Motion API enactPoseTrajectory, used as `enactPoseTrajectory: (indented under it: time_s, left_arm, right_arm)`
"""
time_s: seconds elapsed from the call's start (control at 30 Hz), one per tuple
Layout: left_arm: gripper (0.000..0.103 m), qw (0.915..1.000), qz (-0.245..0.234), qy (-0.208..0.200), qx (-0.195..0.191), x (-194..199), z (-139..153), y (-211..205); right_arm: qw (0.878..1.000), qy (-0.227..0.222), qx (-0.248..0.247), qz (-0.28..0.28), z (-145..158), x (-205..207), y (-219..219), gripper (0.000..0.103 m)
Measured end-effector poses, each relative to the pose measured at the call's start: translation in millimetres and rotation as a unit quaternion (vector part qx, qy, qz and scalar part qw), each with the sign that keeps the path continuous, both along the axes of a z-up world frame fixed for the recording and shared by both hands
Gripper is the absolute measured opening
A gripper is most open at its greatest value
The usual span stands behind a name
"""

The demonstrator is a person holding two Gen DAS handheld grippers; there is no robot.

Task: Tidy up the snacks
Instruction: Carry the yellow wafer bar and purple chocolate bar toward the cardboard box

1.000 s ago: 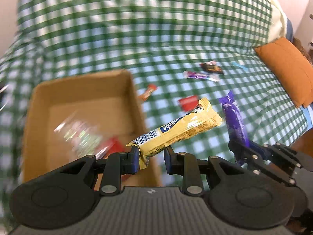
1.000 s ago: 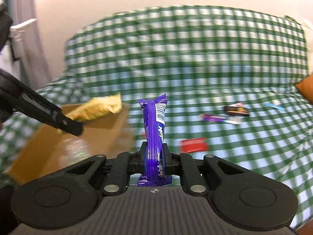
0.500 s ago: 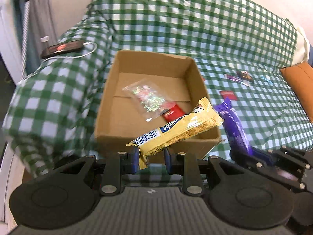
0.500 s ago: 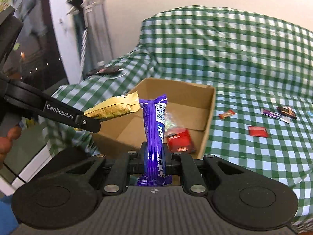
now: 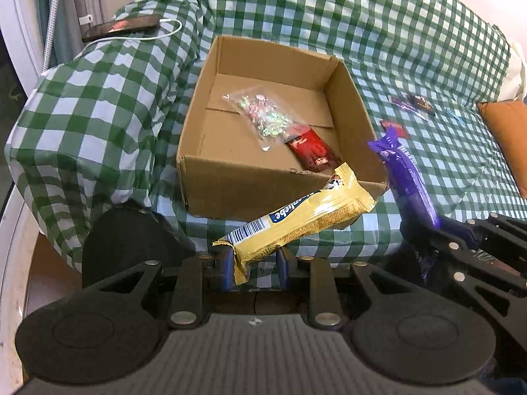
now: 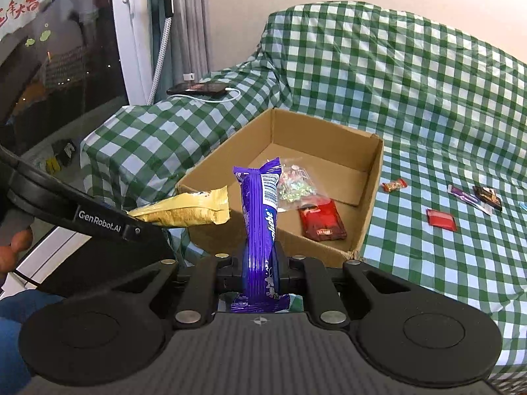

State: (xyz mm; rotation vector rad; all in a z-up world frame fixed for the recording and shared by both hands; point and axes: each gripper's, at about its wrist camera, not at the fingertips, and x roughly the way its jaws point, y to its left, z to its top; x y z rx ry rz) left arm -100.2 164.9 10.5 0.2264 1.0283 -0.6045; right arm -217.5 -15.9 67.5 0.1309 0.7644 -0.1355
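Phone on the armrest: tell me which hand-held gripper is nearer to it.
Left. The left hand-held gripper is before the cardboard box, on the phone side; the right hand-held gripper sits further from it.

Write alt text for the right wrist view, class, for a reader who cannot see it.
The right hand-held gripper pinches a purple snack bar upright before an open cardboard box holding a clear candy bag and a red packet. Small snacks lie on the green checked cloth beside it.
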Motion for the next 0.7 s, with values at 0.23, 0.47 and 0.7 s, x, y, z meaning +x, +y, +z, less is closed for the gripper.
enactPoseTrajectory:
  time_s: [0.23,0.47,0.7]
  left_arm:
    - [0.029,0.9999,-0.007,0.001,0.009,5,-7,-11]
    - [0.029,0.9995,-0.015,0.009,0.028,15,-17,-26]
    - [0.029,0.9981,-0.026,0.019,0.052,30,-28,-49]
  right_arm:
    - [1.000,0.013,0.009,-0.006,-8,6,-5,0.014]
    - [0.999,0.032,0.028,-0.011,-23,12,-21,0.014]
    - [0.997,0.053,0.054,-0.020,-42,25,-40,0.014]
